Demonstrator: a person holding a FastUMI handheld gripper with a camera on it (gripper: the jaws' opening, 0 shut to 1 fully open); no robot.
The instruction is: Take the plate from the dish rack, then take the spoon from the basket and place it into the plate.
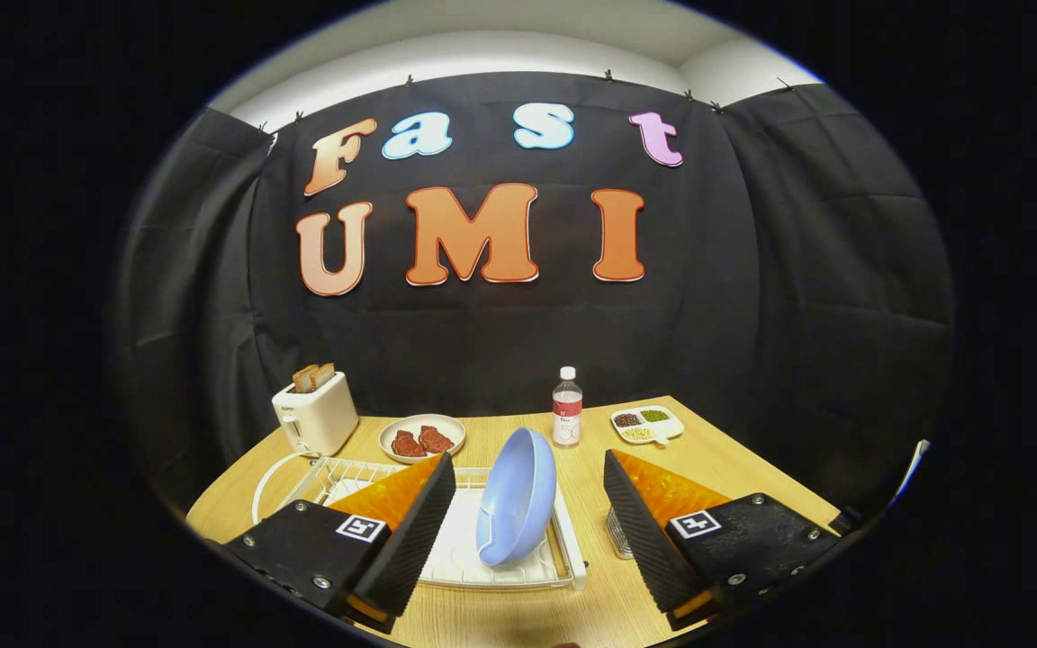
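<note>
Left to right: we see the toaster (316, 414) at the table's (734, 477) far left corner, a dish of meat (421, 438) beside it, then the rack (446, 553) just ahead of our fingers with the plate (517, 497) standing on edge in it, tilted. Bottle (567, 407) and a snack tray (647, 424) sit beyond. Basket (619, 533) is mostly hidden behind the right finger; spoon can't be made out.

Gripper (529, 513) is wide open, holding nothing; the plate sits between the fingers, touching neither.

Step in hand, by our read: grab the plate. We should push forward so both pads straddle the upper rim, close squarely across it, then lift straight up to clear the rack wires before swinging off.
</note>
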